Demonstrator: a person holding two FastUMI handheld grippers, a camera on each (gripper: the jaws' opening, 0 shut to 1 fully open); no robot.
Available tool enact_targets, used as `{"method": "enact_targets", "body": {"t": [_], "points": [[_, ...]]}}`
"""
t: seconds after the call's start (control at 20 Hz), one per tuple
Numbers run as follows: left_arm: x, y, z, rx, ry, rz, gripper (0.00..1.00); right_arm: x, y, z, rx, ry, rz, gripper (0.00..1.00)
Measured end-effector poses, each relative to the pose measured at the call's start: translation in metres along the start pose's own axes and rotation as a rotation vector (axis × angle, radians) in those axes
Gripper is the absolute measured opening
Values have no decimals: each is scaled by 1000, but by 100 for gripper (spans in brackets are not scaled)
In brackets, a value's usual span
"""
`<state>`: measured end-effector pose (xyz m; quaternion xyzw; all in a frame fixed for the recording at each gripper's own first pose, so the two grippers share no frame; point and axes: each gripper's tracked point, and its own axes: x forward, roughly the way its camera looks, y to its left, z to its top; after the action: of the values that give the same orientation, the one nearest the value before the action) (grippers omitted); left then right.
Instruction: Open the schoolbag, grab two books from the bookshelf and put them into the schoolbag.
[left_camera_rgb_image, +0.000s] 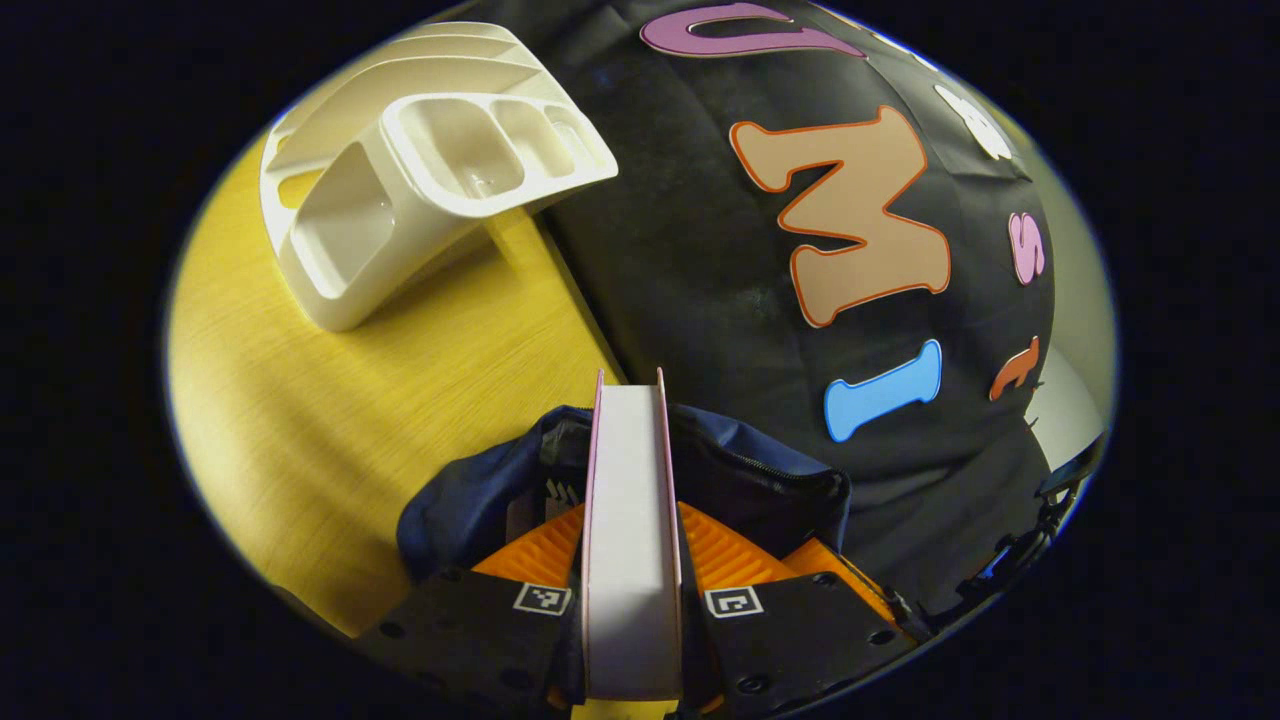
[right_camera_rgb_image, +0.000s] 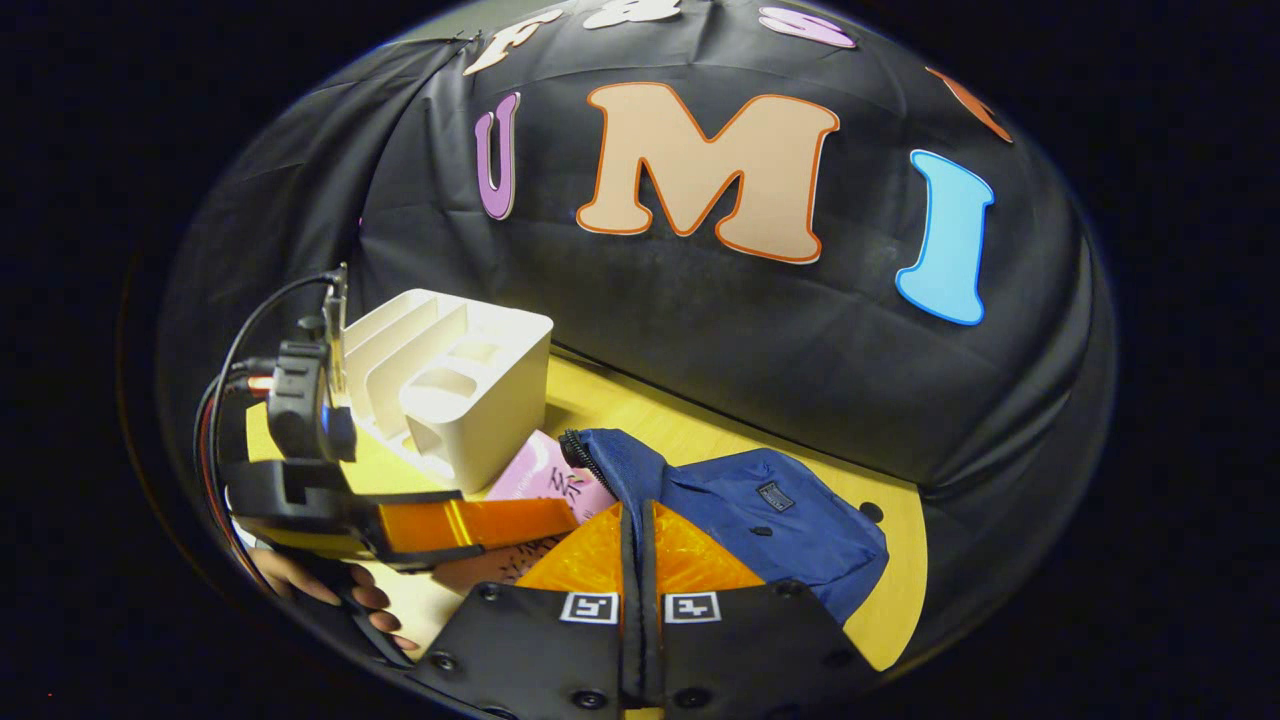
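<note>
Left tool (left_camera_rgb_image: 632, 590) clamps a book (left_camera_rgb_image: 630, 520) edge-up, pointing into the schoolbag (right_camera_rgb_image: 770, 510); right tool (right_camera_rgb_image: 640, 560) closed; bookshelf (right_camera_rgb_image: 450, 385) near the table's (left_camera_rgb_image: 330, 400) back edge.

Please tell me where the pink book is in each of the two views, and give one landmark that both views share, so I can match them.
Left gripper view: the pink book stands edge-on at bottom centre, clamped in the left claw, above the blue schoolbag.
Right gripper view: its pink cover shows at lower left of centre, between the left claw's orange fingers and the schoolbag.
Shared landmark: the white bookshelf.
</note>
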<state>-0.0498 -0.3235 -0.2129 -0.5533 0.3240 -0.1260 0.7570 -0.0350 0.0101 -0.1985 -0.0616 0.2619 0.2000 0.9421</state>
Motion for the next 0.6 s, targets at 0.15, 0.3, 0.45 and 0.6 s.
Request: {"method": "enact_targets", "body": {"t": [0.15, 0.3, 0.45, 0.6], "points": [[14, 6, -27, -17, 49, 2, 35, -1, 2, -1, 0, 3, 14, 3], [28, 5, -44, -43, 70, -14, 35, -2, 3, -1, -7, 3, 24, 3], [43, 4, -55, -58, 90, -32, 36, -4, 3, -1, -7, 3, 32, 3], [54, 3, -60, -48, 106, -41, 37, -6, -1, -3, 0, 7, 32, 3]]}}
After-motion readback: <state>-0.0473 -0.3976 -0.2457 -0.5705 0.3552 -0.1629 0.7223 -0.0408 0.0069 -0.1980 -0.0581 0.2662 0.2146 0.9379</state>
